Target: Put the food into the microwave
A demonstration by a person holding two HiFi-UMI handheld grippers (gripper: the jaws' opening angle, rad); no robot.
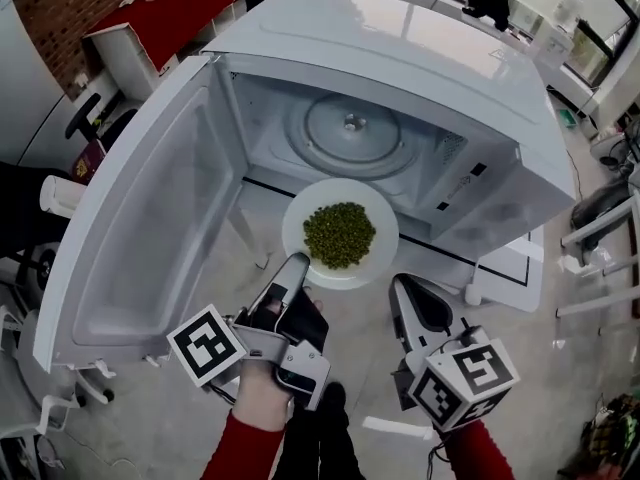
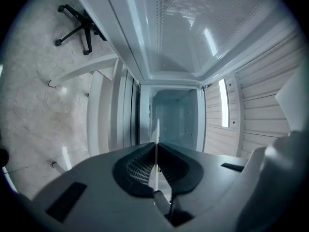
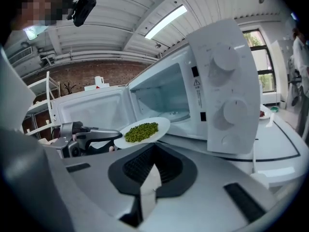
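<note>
A white plate heaped with green peas hangs level in front of the open microwave, just outside its mouth. My left gripper is shut on the plate's near-left rim. In the left gripper view the plate shows edge-on as a thin white line between the jaws. My right gripper hovers just right of the plate, apart from it, jaws together on nothing. In the right gripper view the plate, peas and left gripper sit ahead of my right gripper.
The microwave door swings wide to the left. A glass turntable lies inside the cavity. The microwave stands on a white table. The control knobs face right. An office chair stands on the floor.
</note>
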